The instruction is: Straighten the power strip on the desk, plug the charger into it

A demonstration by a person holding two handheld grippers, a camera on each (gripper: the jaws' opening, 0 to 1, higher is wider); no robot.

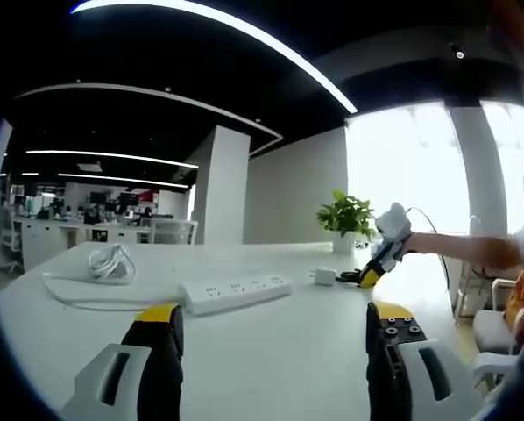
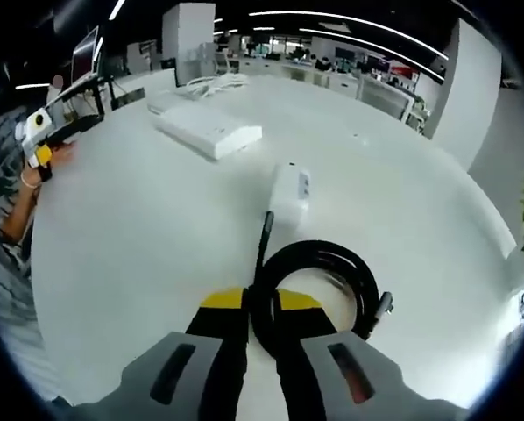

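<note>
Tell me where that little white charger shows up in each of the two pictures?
Left gripper view: the charger lies right of centre on the desk, just beyond the power strip's right end.
Right gripper view: the charger sits mid-picture, at the end of the black cable.
Shared landmark: the power strip.

Power strip (image 1: 234, 292) on desk (image 1: 271, 368), coiled cord (image 1: 110, 262) far left of it, charger (image 1: 324, 276) just right (apart), black cable loop (image 2: 319, 289) near charger, plant (image 1: 348, 217) far right.

We see left gripper (image 1: 271, 329): black jaws, yellow tips, grey-white housings, screws. Right gripper (image 2: 260, 307): same colours, slotted housings.
</note>
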